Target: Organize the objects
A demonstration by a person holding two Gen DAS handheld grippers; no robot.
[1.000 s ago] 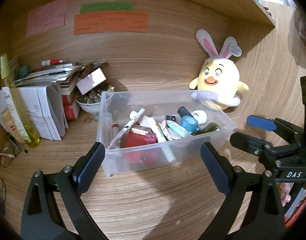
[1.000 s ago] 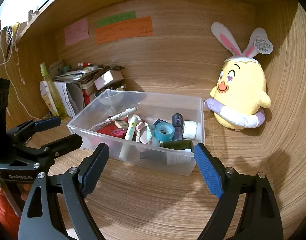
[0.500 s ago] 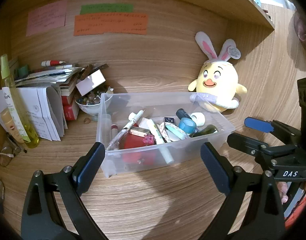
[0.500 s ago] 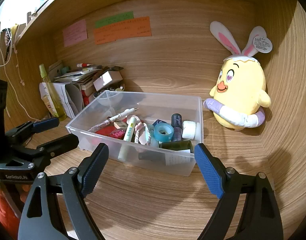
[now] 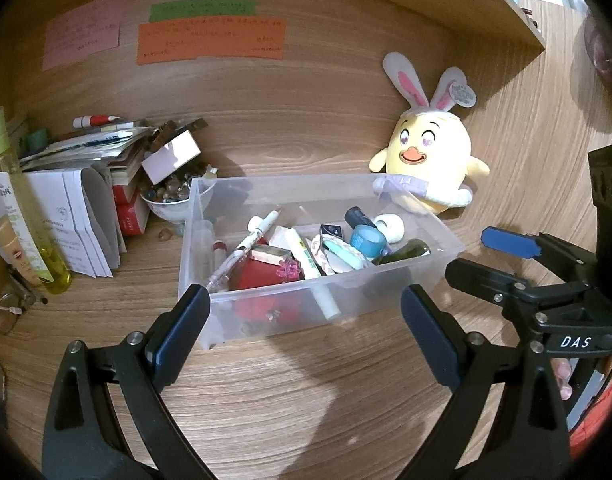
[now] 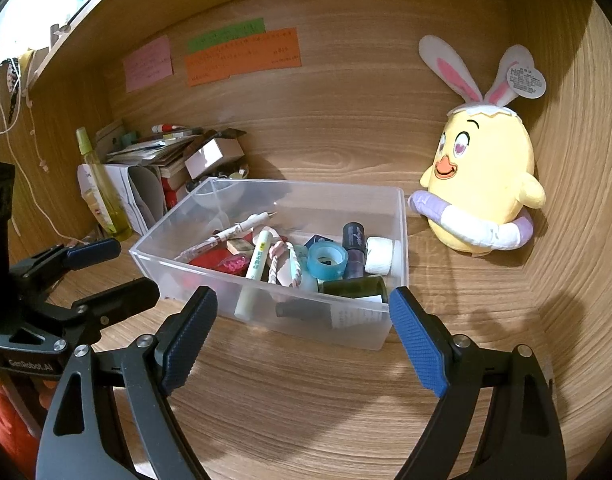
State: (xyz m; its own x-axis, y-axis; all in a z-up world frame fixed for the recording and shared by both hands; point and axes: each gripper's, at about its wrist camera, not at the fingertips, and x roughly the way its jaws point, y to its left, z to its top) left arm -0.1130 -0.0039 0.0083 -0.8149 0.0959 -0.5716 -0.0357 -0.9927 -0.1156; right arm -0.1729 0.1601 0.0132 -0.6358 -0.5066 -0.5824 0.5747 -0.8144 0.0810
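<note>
Both tools hang spread and empty over the bench (image 6: 306, 412), the left tool (image 5: 302, 334) and the right tool (image 6: 302, 332) each aimed at the near wall of the clear plastic bin (image 5: 445, 246). Against the frames a moment earlier, hardly anything has shifted: the view has only drifted slightly, and the bin's contents lie as they did. Inside it sit a pen (image 6: 230, 234), a blue tape roll (image 6: 326, 261), a white roll (image 6: 379, 256), a dark bottle (image 6: 353, 240) and a red case (image 5: 262, 276). A yellow chick plush (image 6: 481, 184) stands just beside the bin. With small items already gathered there, this pause fits either a sorting under way or a finished one.
</note>
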